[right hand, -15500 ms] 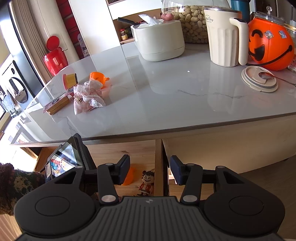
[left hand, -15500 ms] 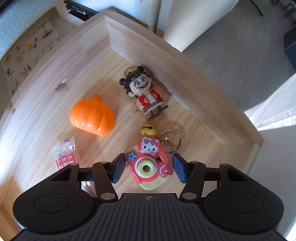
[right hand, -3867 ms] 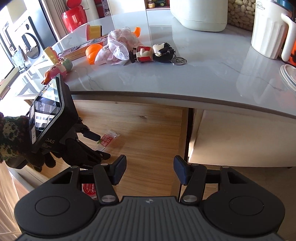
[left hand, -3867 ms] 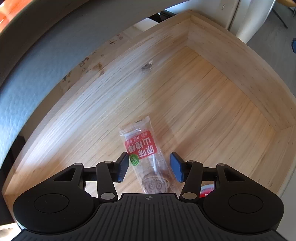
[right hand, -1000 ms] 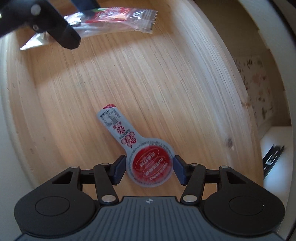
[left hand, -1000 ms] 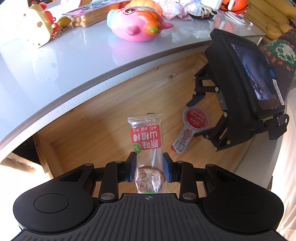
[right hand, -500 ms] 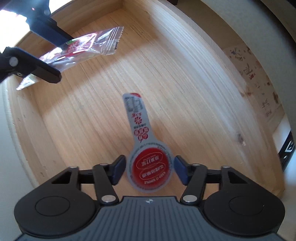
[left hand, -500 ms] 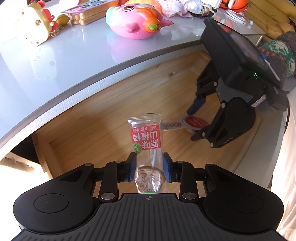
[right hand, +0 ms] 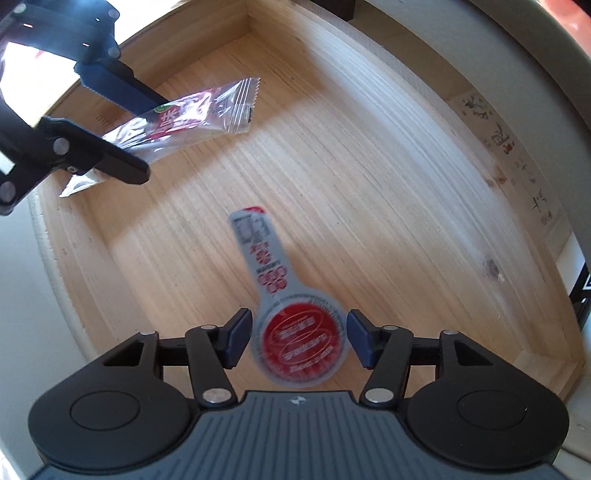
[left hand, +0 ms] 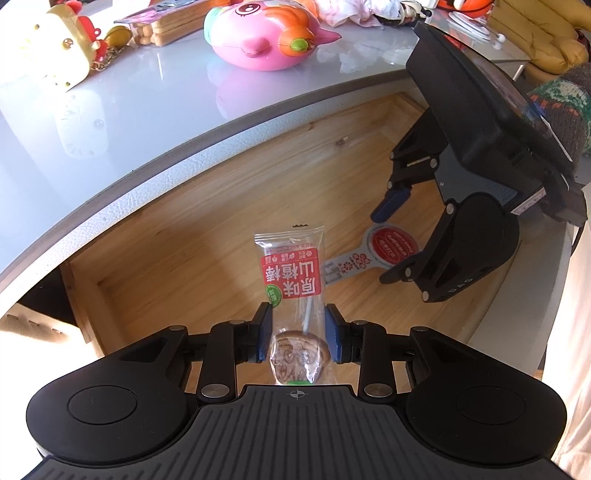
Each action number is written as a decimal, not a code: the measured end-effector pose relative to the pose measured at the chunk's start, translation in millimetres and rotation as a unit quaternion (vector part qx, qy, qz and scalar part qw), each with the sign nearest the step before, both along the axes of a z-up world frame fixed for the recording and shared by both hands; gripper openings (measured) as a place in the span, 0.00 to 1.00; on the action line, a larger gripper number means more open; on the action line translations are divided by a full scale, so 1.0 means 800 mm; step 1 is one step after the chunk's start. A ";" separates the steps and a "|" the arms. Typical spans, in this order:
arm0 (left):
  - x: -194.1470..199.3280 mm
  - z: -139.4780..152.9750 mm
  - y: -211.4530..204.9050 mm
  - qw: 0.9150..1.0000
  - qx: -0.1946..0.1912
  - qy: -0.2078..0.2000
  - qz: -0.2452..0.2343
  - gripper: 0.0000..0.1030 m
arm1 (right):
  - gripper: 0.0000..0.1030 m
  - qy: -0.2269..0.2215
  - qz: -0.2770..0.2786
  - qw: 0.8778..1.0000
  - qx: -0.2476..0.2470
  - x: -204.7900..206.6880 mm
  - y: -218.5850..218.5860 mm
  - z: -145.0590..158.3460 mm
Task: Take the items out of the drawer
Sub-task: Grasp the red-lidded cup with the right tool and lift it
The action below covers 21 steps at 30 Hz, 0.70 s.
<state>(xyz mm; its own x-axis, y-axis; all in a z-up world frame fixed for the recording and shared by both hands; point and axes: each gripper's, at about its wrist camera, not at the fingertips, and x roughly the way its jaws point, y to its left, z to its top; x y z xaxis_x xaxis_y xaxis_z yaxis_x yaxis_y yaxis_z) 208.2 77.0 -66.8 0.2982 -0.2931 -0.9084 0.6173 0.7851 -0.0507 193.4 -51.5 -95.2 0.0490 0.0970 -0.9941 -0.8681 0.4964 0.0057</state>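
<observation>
Left gripper [left hand: 297,334] clamps the clear lollipop packet [left hand: 291,271] above the drawer [right hand: 354,155]. Right gripper [right hand: 297,341], jaws just reopened, loosely straddles the round-headed sachet [right hand: 295,339] near the drawer's front edge. Risk: ungripped, the sachet may slip out during lifting.

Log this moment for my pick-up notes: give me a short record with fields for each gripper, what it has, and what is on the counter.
left gripper: jaws shut on wrapped lollipop, held above the drawer
right gripper: jaws either side of round red-label packet, small gaps visible; jaws have just been opening
drawer: open, wooden
counter: pink fish toy, biscuit pack
</observation>
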 end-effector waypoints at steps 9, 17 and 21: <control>0.007 -0.002 -0.002 1.000 0.003 -0.002 -0.002 0.33 | 0.60 -0.044 0.006 0.999 -0.004 -0.001 -0.003 0.019; 0.013 -0.004 0.002 1.000 0.005 0.003 -0.003 0.33 | 0.62 -0.014 -0.025 0.999 0.020 0.015 -0.024 0.022; 0.019 -0.005 0.004 1.000 0.005 0.005 -0.003 0.33 | 0.62 0.012 -0.019 0.999 0.033 0.014 -0.024 0.024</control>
<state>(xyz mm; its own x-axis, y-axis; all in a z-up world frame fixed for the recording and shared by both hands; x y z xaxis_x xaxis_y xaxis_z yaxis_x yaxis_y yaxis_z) 223.1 80.5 -71.1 0.2875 -0.2856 -0.9142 0.6210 0.7823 -0.0492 204.5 -70.4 -75.6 0.0293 0.1609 -0.9865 -0.8476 0.5272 0.0608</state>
